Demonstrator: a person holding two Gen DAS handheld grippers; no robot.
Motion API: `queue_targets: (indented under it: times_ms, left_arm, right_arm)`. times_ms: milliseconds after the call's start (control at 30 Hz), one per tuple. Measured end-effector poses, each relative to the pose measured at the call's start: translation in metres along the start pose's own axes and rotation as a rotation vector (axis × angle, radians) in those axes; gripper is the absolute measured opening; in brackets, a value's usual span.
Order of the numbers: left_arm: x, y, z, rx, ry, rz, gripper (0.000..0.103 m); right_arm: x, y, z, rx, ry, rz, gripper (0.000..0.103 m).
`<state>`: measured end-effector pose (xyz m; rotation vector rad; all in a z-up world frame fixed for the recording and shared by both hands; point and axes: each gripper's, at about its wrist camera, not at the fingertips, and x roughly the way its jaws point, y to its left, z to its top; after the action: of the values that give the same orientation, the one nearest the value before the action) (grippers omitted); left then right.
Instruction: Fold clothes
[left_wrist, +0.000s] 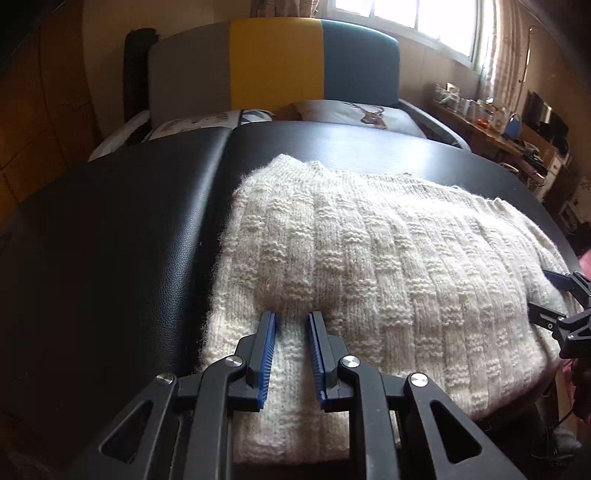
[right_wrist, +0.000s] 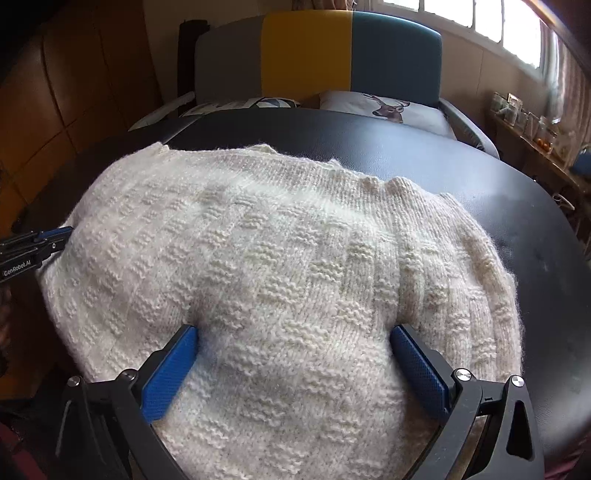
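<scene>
A cream knitted sweater (left_wrist: 369, 258) lies folded on a black padded table (left_wrist: 110, 240); it also fills the right wrist view (right_wrist: 277, 258). My left gripper (left_wrist: 291, 317) sits at the sweater's near left edge, its blue pads close together with a ridge of knit pinched between them. My right gripper (right_wrist: 293, 332) is wide open, its blue pads resting on the sweater with a broad mound of knit between them. The right gripper also shows at the right edge of the left wrist view (left_wrist: 546, 295). The left gripper shows at the left edge of the right wrist view (right_wrist: 55, 236).
Beyond the table (right_wrist: 480, 177) stands a bed with a grey, yellow and teal headboard (left_wrist: 277, 62) and a deer-print pillow (left_wrist: 369, 114). A cluttered wooden shelf (left_wrist: 491, 125) runs along the right wall under a bright window. Wooden panels are at the left.
</scene>
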<state>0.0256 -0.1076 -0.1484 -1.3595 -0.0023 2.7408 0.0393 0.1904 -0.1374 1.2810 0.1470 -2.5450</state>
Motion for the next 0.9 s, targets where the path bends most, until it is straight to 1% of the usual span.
queue_targets:
  times_ms: [67,133,267,333,367,433,467,533,600,667,767,900]
  left_arm:
    - [-0.002,-0.004,0.000,-0.009,0.004,0.022,0.018]
    - [-0.014,-0.004,0.005,-0.004,-0.007,0.036,0.018]
    - [-0.034,-0.013,0.023,0.006,-0.080,0.039,0.018]
    - [-0.038,-0.018,0.031,0.025,-0.106,0.044,0.018]
    - [-0.036,-0.020,0.034,0.040,-0.105,0.054,0.018]
    - [-0.024,-0.021,0.036,0.054,-0.078,0.079,0.018]
    - [-0.012,-0.022,0.038,0.045,-0.047,0.075,0.018]
    - [0.010,-0.022,0.042,0.030,0.007,0.069,0.018]
    - [0.014,-0.024,0.035,0.043,-0.039,0.077,0.018]
    - [0.012,-0.026,0.031,0.049,-0.043,0.090,0.018]
    - [0.013,-0.021,0.031,-0.002,-0.029,0.063,0.018]
    - [0.016,-0.020,0.029,-0.009,-0.029,0.062,0.018]
  right_arm:
    - [0.002,-0.003,0.001,-0.007,-0.013,0.005,0.103]
    - [0.003,-0.006,0.005,-0.001,-0.013,0.010,0.103]
    - [-0.003,-0.010,0.013,0.028,0.006,0.020,0.103]
    - [-0.018,-0.011,0.017,0.051,-0.031,0.008,0.103]
    - [-0.026,-0.012,0.018,0.060,-0.047,-0.002,0.103]
    - [-0.032,-0.014,0.019,0.064,-0.051,-0.063,0.103]
    - [-0.031,-0.017,0.018,0.070,-0.040,-0.097,0.103]
    - [-0.026,-0.025,0.012,0.104,-0.012,-0.114,0.103]
    - [-0.011,-0.033,0.001,0.130,0.052,-0.116,0.103]
    - [-0.009,-0.036,-0.008,0.128,0.012,-0.105,0.103]
    - [-0.007,-0.037,-0.009,0.121,0.001,-0.104,0.103]
    - [-0.008,-0.037,-0.013,0.115,-0.019,-0.099,0.103]
